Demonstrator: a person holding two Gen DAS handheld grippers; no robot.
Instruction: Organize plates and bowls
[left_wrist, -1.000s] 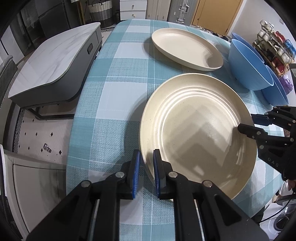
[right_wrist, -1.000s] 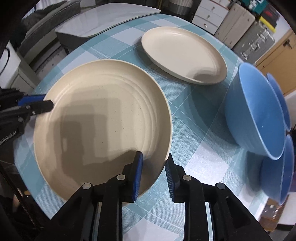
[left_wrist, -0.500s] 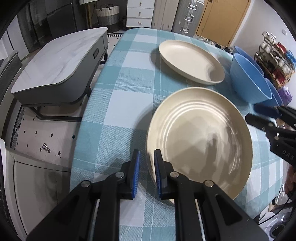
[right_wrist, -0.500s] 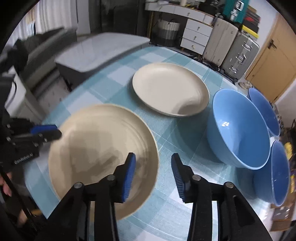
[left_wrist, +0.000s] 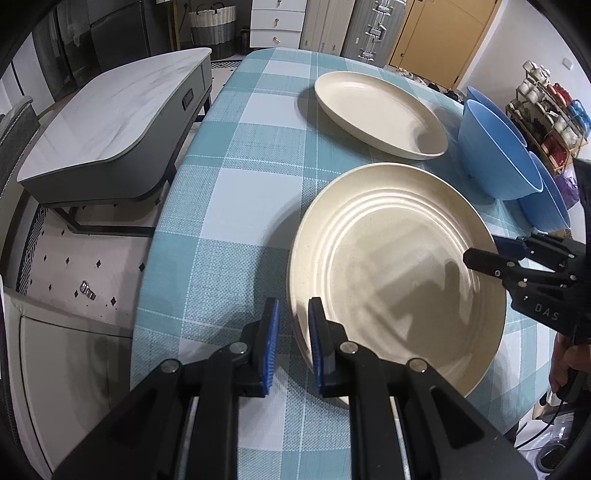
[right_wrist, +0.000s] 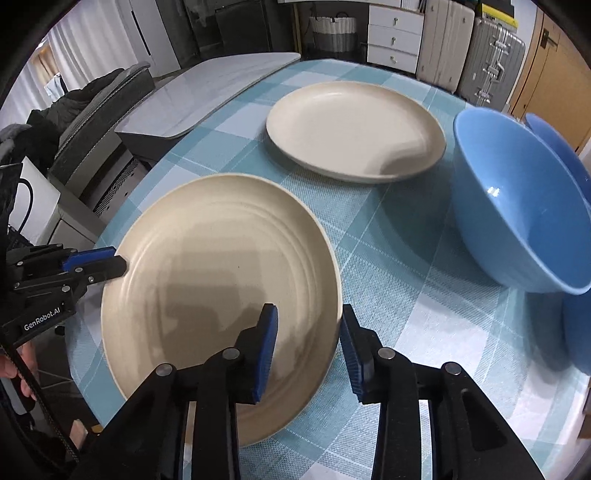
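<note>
A ridged cream plate (left_wrist: 399, 277) sits low over the teal checked table (left_wrist: 229, 221). My left gripper (left_wrist: 294, 332) is shut on the plate's near-left rim. In the right wrist view the same plate (right_wrist: 221, 280) has its right rim between the pads of my right gripper (right_wrist: 308, 332). Those jaws are closing, with a gap still on each side of the rim. Each gripper shows in the other's view: right gripper (left_wrist: 484, 249), left gripper (right_wrist: 114, 260). A second, smooth cream plate (left_wrist: 380, 114) (right_wrist: 354, 129) lies farther back.
Blue bowls (left_wrist: 498, 162) (right_wrist: 524, 210) stand at the right, one large bowl in front of the others (left_wrist: 546, 206). A grey low cabinet (left_wrist: 110, 118) stands beyond the table's left edge. A rack of small items (left_wrist: 546, 110) is at far right. A person's hand (left_wrist: 569, 362) holds the right gripper.
My right gripper let go of the plate's right rim, pulled back and widened, then came back around the rim and began narrowing. My left gripper kept its hold.
</note>
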